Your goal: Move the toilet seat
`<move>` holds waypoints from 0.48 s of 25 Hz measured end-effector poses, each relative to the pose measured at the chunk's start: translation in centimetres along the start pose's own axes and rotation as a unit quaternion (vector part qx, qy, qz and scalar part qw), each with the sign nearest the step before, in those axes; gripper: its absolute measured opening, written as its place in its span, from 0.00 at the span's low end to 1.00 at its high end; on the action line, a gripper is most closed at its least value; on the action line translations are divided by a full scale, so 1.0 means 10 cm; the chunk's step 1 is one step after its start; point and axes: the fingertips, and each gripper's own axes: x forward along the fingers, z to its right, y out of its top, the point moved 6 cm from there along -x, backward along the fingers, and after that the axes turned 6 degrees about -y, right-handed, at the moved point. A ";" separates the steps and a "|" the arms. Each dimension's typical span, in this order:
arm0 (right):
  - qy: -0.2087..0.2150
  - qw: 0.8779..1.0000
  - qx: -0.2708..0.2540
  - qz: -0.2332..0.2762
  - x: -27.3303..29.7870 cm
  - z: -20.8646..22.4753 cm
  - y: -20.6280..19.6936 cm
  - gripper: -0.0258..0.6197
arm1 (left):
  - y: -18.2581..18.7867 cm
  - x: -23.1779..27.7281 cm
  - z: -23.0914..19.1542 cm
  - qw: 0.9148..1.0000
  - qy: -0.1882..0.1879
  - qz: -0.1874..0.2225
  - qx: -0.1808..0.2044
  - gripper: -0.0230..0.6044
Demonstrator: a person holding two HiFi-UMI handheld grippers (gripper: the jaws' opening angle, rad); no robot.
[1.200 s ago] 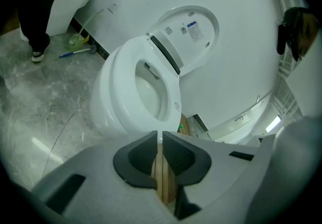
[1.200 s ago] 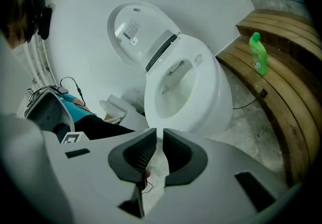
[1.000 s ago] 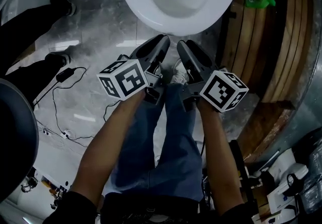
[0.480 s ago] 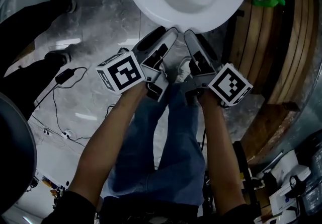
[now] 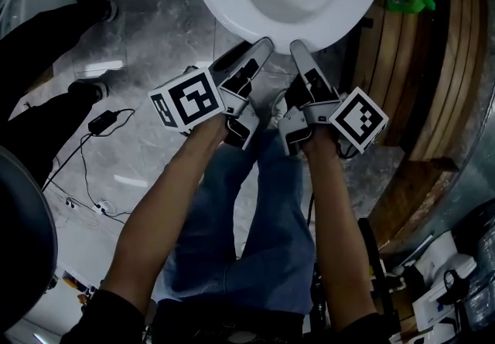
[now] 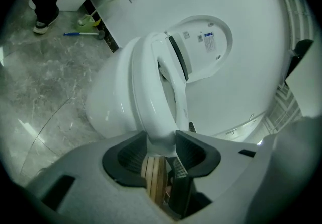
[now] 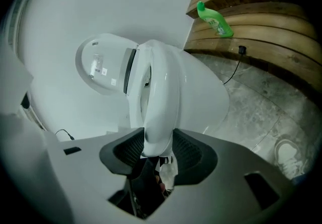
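Left gripper (image 6: 161, 142): jaws have just been closing and now pinch the front lip of the toilet seat (image 6: 157, 92). The seat lies down on the bowl (image 6: 108, 102), with the lid (image 6: 206, 47) up behind. Right gripper (image 7: 158, 145): same, jaws just closed onto that lip, close beside the left. Risks as I judge them:
- The glossy plastic slips out when I lift.
- The bite catches the bowl rim too, so nothing moves.
- An uneven lift twists the seat.
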 end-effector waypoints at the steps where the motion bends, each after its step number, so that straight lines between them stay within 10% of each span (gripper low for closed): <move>1: -0.006 1.000 0.001 0.000 -0.03 -0.01 -0.01 0.32 | 0.00 -0.02 0.03 1.000 0.000 -0.001 -0.001 0.33; 12: -0.002 0.999 0.041 0.001 -0.33 -0.44 0.04 0.29 | 0.08 -0.18 0.50 1.000 0.005 0.001 -0.017 0.32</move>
